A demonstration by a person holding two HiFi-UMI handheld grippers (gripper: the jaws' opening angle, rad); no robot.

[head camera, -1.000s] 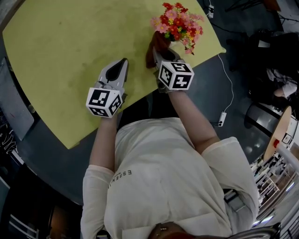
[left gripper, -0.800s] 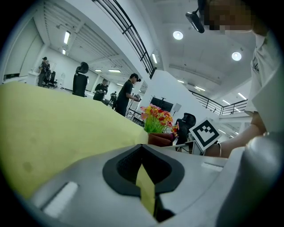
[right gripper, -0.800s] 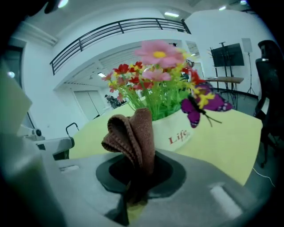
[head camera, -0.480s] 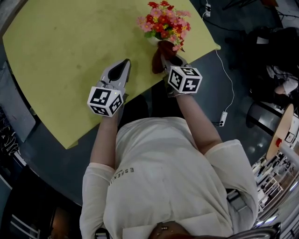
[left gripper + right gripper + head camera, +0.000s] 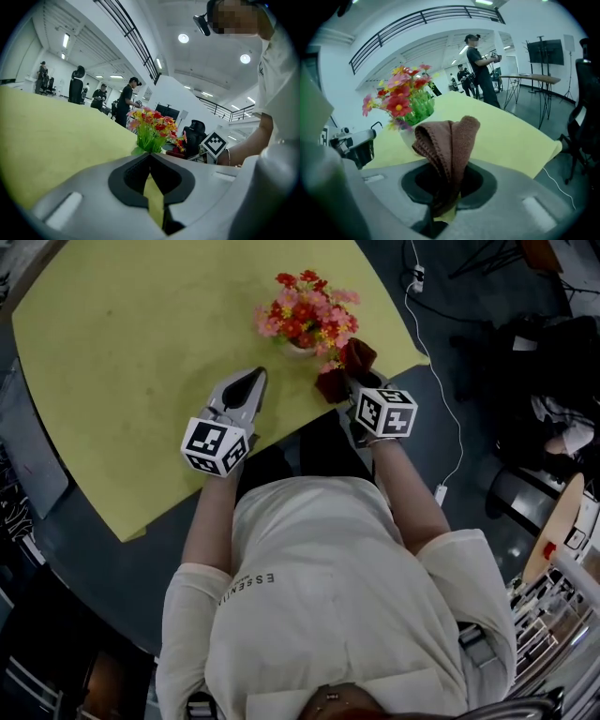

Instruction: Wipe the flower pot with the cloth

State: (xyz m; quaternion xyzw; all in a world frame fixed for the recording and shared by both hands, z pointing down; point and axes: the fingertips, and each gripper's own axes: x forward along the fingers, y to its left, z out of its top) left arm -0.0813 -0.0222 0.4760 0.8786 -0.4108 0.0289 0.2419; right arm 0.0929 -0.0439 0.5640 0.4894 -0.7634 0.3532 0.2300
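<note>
Right now, in the head view, I am looking down on a large yellow-green table point(image 5: 122, 352) filling the upper left of the frame, with a small white flower pot point(image 5: 298, 350) sitting near its right edge, in the upper middle of the picture. The pot is carrying a bunch of red, pink and yellow artificial flowers point(image 5: 305, 317) that is hiding most of it from above. The left gripper point(image 5: 255, 374) is lying over the table's near edge, left of and below the pot and apart from it; in the left gripper view its jaws are pressing together with nothing between them point(image 5: 150, 155), and the flowers point(image 5: 152, 126) are rising just past its nose. The right gripper point(image 5: 356, 382) is sitting to the lower right of the flowers, clenching a folded brown knitted cloth point(image 5: 342, 364). In the right gripper view the cloth point(image 5: 447, 138) is standing up out of the closed jaws point(image 5: 446, 197), and the pot point(image 5: 407, 136) is showing just left of it and behind. The cloth is hanging close beside the flowers; I cannot tell whether it is touching the pot.
</note>
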